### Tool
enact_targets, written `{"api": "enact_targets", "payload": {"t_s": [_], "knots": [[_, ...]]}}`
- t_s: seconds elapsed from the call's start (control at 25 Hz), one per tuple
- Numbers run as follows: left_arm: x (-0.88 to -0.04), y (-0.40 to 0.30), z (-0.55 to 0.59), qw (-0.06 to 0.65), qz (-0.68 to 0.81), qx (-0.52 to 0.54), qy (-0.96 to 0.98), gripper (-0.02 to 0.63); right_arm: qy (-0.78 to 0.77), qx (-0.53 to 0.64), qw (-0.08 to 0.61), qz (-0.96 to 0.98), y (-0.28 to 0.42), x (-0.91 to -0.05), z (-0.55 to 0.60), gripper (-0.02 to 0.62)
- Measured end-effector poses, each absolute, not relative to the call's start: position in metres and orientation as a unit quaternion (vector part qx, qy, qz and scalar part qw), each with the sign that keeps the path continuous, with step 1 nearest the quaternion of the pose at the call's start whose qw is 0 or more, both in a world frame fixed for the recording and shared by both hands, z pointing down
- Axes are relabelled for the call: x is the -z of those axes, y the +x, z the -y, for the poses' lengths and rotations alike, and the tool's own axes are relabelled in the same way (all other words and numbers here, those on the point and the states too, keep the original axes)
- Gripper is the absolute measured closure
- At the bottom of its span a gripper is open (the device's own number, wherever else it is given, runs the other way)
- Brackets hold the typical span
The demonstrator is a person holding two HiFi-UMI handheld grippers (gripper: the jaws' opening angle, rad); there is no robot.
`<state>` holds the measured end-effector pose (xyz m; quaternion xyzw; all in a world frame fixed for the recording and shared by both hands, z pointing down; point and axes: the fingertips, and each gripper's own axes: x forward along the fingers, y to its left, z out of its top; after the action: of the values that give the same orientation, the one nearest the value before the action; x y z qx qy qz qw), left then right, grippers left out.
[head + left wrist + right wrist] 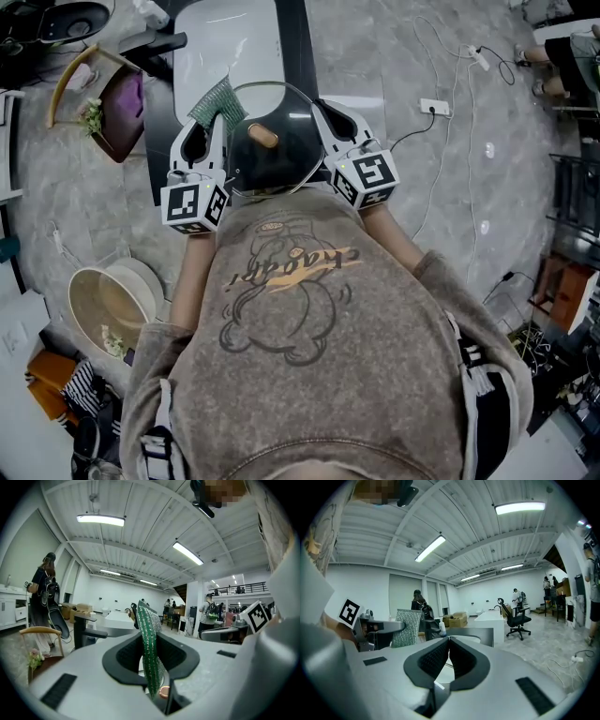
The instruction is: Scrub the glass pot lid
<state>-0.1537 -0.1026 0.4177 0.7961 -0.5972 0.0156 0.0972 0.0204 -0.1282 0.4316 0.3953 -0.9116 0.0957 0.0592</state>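
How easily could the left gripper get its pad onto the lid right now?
Probably yes, easily. The left gripper, shut on the pad, sits right beside the lid's left edge with nothing between them, and the right gripper appears to hold the lid by its opposite rim.

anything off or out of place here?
Nothing spilled or broken. Mild oddities: a pale bowl sits on the floor at lower left, and a power strip lies loose on it at right. The right tongs grip the glass pot lid by its rim; the left tongs clamp the scrub cloth.
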Motion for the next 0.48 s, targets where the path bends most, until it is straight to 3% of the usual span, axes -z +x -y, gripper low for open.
{"api": "enact_targets", "payload": {"t_s": [0.48], "knots": [[-0.4214,-0.1574,0.104,0.108,0.596,-0.019,0.795,0.517,0.39,-0.096,0.062,0.914,0.0153,-0.4324,0.128,0.568]]}}
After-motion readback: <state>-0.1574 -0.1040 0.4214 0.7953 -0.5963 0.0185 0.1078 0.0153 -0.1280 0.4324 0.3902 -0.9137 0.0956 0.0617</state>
